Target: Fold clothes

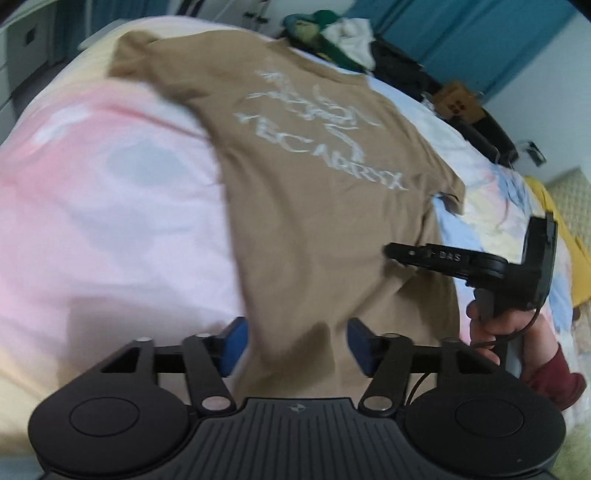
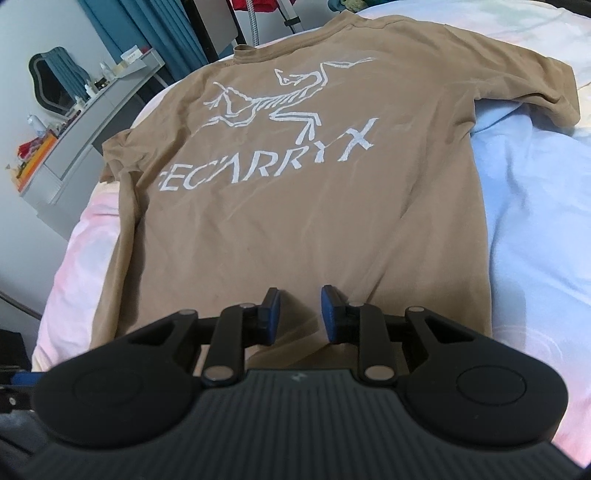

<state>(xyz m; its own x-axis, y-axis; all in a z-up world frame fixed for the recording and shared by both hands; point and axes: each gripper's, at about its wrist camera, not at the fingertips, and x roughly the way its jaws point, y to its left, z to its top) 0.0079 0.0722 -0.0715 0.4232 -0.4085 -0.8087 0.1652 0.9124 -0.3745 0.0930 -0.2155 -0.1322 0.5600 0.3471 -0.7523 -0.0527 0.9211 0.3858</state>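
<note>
A tan T-shirt (image 1: 295,192) with a white printed logo lies spread flat, print up, on a pastel bed cover (image 1: 110,206). It also shows in the right wrist view (image 2: 295,206), collar at the far end. My left gripper (image 1: 293,343) is open, its blue pads on either side of the shirt's near hem, just above the cloth. My right gripper (image 2: 299,314) is open over the hem. In the left wrist view the right gripper (image 1: 388,253) reaches in from the right over the shirt's edge, held by a hand.
A pile of clothes (image 1: 332,33) lies at the bed's far end, with a cardboard box (image 1: 458,99) beside it. A grey dresser (image 2: 92,122) with bottles and a mirror stands left of the bed. Teal curtains hang behind. Pale blue bedding (image 2: 535,206) lies to the right.
</note>
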